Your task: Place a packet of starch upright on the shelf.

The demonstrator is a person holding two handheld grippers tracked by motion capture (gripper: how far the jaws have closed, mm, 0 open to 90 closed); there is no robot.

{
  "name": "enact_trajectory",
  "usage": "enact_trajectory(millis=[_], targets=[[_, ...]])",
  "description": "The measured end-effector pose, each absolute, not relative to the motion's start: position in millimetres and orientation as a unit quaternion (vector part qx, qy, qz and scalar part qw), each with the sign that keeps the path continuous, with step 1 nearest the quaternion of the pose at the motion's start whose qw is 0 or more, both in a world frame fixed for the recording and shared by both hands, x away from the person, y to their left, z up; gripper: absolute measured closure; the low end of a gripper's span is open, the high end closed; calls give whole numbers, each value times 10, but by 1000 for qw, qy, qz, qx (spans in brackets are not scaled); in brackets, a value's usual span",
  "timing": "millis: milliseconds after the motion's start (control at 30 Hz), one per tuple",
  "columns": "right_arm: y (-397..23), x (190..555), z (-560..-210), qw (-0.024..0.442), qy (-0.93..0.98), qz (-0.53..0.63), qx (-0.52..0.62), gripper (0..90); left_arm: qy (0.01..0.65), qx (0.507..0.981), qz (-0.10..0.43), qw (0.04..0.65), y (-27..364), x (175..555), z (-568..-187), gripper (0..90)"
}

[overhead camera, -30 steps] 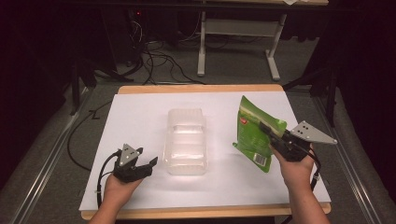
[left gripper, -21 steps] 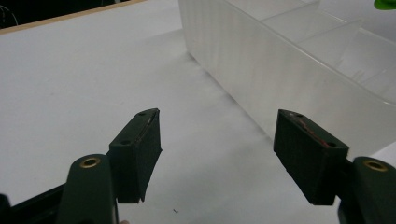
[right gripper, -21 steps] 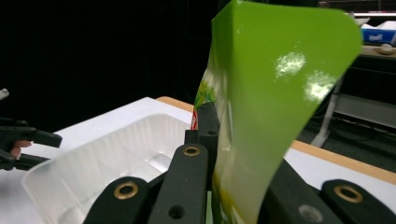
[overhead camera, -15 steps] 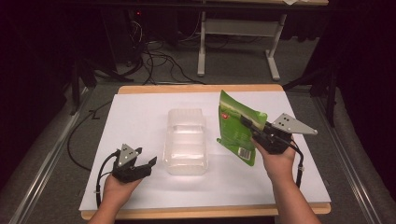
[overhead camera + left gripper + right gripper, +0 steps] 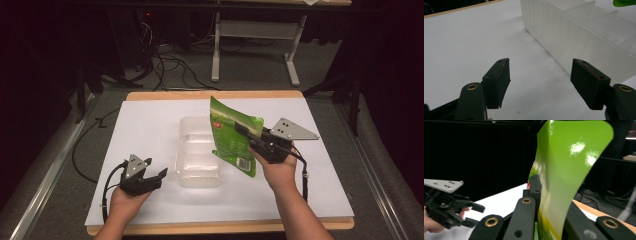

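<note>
Right gripper (image 5: pixel 243 135) clamped on the green pouch (image 5: pixel 232 135), jaws pinching it near mid-height, pouch standing nearly upright above the table (image 5: pixel 150 125). Carried further left since a second ago: then out over the bare white surface right of the bin (image 5: pixel 199 152), half a second ago at the bin's right edge, now overlapping the bin's right side from above. Also tipped up more steeply than before, top edge toward the far end of the table, barcode corner lowest, nearest the person. Right hand (image 5: pixel 277 167) shifted inward with it, grey plate (image 5: pixel 292 130) pointing right.

In the right gripper view, pouch (image 5: pixel 564 177) filling the space between the jaws, glossy green face bowed, held tight on both sides. Left gripper (image 5: pixel 474 213) visible farther off at lower left.

Left gripper (image 5: pixel 155 176) unchanged across all three moments: resting low on the table just left of the bin's near corner, jaws spread apart and holding nothing. In the left gripper view, pads (image 5: pixel 499 80) wide apart over white table (image 5: pixel 461 45), bin wall (image 5: pixel 579 42) close ahead at right, dividers showing inside, a sliver of green pouch (image 5: pixel 624 3) at the top right corner.
</note>
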State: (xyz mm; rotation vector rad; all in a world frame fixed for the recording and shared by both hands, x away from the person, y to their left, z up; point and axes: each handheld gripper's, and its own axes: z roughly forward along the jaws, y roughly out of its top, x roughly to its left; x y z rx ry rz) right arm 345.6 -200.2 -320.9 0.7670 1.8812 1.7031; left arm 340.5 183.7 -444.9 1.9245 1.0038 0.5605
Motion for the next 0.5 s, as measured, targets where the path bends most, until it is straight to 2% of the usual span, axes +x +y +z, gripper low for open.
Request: enact_trajectory(millis=[500], targets=[[-1394, 3604, -3242, 202, 713, 631, 228, 898, 402, 775, 222, 434, 1842, 3399, -4448, 324]])
